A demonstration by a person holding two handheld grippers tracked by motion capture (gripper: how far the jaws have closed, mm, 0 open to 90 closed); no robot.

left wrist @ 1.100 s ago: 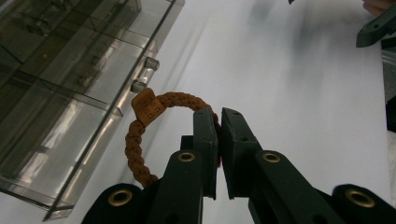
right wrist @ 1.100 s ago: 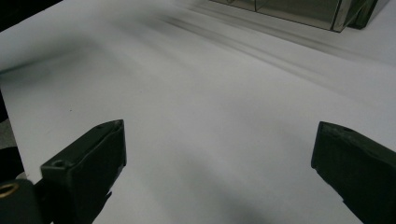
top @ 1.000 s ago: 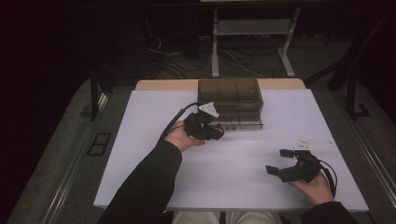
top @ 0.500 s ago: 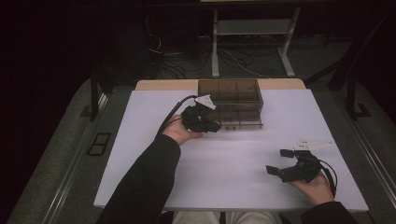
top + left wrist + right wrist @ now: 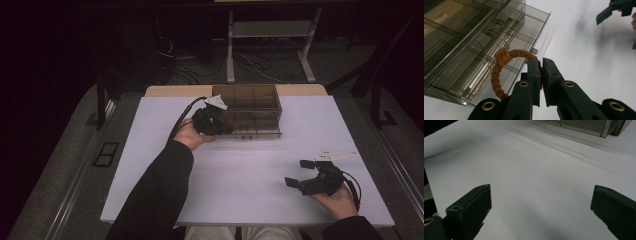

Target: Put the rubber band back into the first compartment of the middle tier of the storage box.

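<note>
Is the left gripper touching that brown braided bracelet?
Touching. In the left gripper view, the left gripper has its jaws shut on the braided bracelet, the cord pinched between them in front of the clear drawer box.

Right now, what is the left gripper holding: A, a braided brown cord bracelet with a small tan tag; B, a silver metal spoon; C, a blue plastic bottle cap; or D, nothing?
A: the left gripper is shut on the braided brown cord bracelet with a small tan tag, in front of the smoky clear plastic drawer box.
</note>
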